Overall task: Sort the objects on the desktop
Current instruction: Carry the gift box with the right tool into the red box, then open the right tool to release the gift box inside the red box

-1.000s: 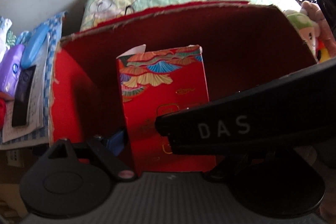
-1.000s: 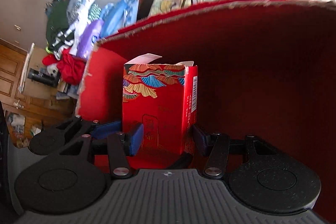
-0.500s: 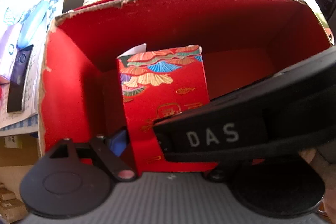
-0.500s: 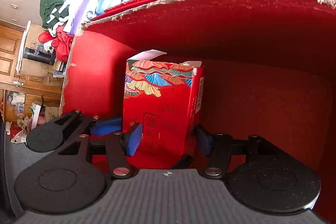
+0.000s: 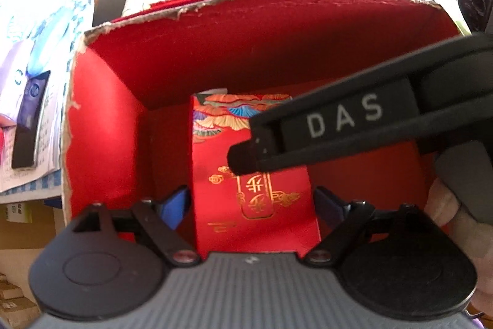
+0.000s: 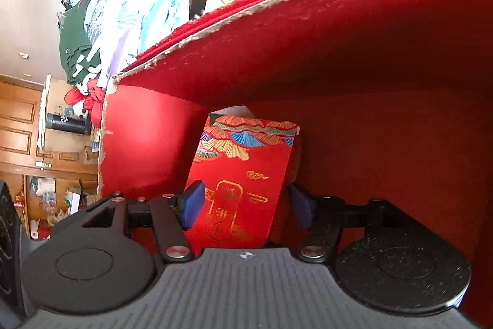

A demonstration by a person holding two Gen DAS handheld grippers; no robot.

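- Left wrist view, item one: my left gripper, jaws spread, one blue pad either side of the red carton. A gap shows at the right pad; at the left pad I cannot tell touch from near-touch.
- Left wrist view, item two: the carton stands upright on the floor of the large red box, nearer the box's left wall than its right.
- Left wrist view, item three: a black bar marked DAS, part of the other tool, crosses in front of the carton's upper half; a hand shows at the right edge.
- Right wrist view, item one: my right gripper, jaws apart, pads flanking the same carton low on its sides. The left pad looks to be at its edge; the right pad stands clear.
- Right wrist view, item two: the big box holds only this carton as far as I can see; the carton's top flap is open, contents hidden.
- Handling note, my judgement: the carton looks seated, so I would draw both tools straight back, keeping the pads off the card sides so it does not tip.
- Outside the box: clothes piled at left.
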